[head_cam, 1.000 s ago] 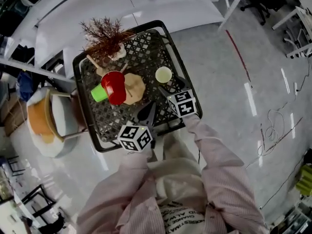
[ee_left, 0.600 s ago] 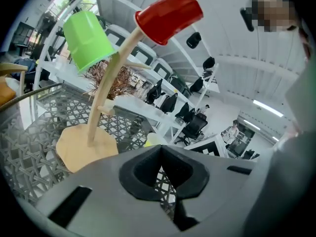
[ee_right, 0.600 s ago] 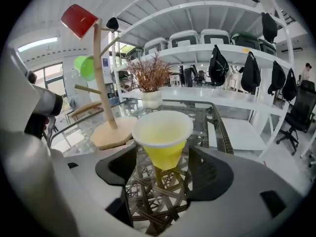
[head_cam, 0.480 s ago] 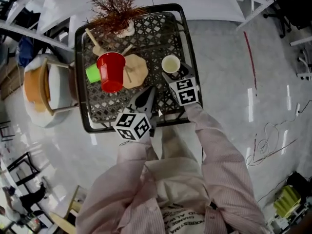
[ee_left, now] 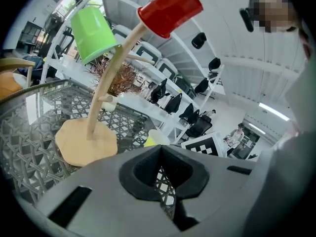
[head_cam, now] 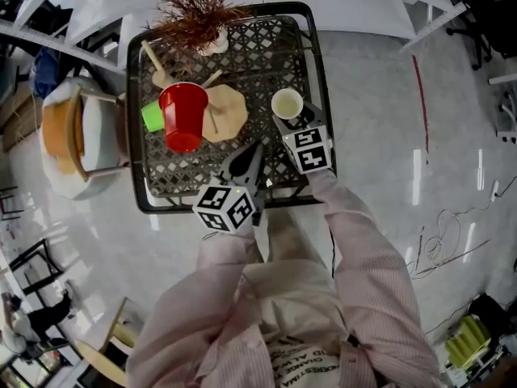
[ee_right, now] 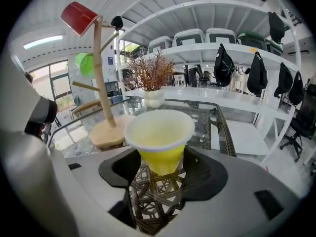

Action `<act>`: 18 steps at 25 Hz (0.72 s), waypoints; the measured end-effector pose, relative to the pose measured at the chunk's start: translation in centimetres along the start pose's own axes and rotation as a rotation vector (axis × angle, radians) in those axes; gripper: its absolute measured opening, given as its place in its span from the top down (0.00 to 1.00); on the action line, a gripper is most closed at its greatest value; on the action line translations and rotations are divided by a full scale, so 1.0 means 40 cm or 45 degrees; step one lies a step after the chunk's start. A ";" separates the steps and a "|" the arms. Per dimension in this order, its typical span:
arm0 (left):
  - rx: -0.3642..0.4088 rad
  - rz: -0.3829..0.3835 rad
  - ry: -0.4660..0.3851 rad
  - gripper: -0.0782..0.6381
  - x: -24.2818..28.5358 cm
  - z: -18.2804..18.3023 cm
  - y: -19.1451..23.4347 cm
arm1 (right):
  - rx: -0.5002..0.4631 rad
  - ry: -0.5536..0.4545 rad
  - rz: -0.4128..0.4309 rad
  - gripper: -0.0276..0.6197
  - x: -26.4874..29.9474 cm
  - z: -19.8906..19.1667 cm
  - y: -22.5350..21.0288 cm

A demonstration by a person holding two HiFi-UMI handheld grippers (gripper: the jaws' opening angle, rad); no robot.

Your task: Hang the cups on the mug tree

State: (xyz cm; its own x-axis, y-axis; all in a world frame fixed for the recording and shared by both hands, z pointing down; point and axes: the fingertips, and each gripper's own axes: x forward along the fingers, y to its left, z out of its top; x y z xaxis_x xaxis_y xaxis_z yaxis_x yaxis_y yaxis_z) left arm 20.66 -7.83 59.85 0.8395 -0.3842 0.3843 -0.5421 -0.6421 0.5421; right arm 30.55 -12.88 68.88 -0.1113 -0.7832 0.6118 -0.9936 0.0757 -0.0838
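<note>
The wooden mug tree [head_cam: 222,113] stands mid-table with a red cup [head_cam: 183,115] and a green cup [head_cam: 151,117] hung upside down on its pegs. A yellow cup [head_cam: 287,103] stands upright on the lattice table [head_cam: 315,63] to the tree's right. My right gripper [head_cam: 289,122] straddles it. In the right gripper view the yellow cup [ee_right: 160,137] sits between the jaws, which have just been closing. The pads are near its sides, and my right gripper [ee_right: 159,168] is still open. My left gripper [head_cam: 245,162] is shut and empty, pointing at the tree base [ee_left: 86,142].
A dried plant in a white vase [head_cam: 196,10] stands at the table's far edge. A chair with an orange cushion [head_cam: 69,144] is to the left of the table. Cables lie on the glossy floor [head_cam: 444,241] on the right.
Both grippers have sunk a little toward the table top. The right one stays at the yellow cup. The cups on the tree have not moved.
</note>
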 end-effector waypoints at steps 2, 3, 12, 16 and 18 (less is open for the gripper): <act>0.001 0.005 -0.004 0.89 -0.001 0.004 -0.002 | 0.003 -0.004 -0.001 0.55 0.000 0.002 -0.007; 0.002 0.006 -0.004 0.89 -0.002 0.005 -0.004 | 0.000 -0.010 -0.005 0.55 -0.001 0.006 -0.011; 0.017 -0.021 -0.009 0.89 -0.028 0.024 -0.038 | -0.101 -0.073 -0.019 0.55 -0.032 0.105 -0.014; 0.030 -0.044 -0.019 0.89 -0.047 0.044 -0.048 | -0.149 -0.117 -0.035 0.55 -0.046 0.164 -0.012; 0.035 -0.051 -0.022 0.89 -0.060 0.053 -0.047 | -0.166 -0.138 -0.044 0.55 -0.053 0.195 -0.005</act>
State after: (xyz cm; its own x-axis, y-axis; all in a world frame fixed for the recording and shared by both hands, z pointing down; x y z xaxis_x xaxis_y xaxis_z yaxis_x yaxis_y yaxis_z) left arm 19.74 -7.11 56.29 0.8612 -0.3689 0.3496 -0.5068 -0.6750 0.5362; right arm 31.12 -16.05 61.48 -0.0813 -0.8482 0.5235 -0.9916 0.1216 0.0429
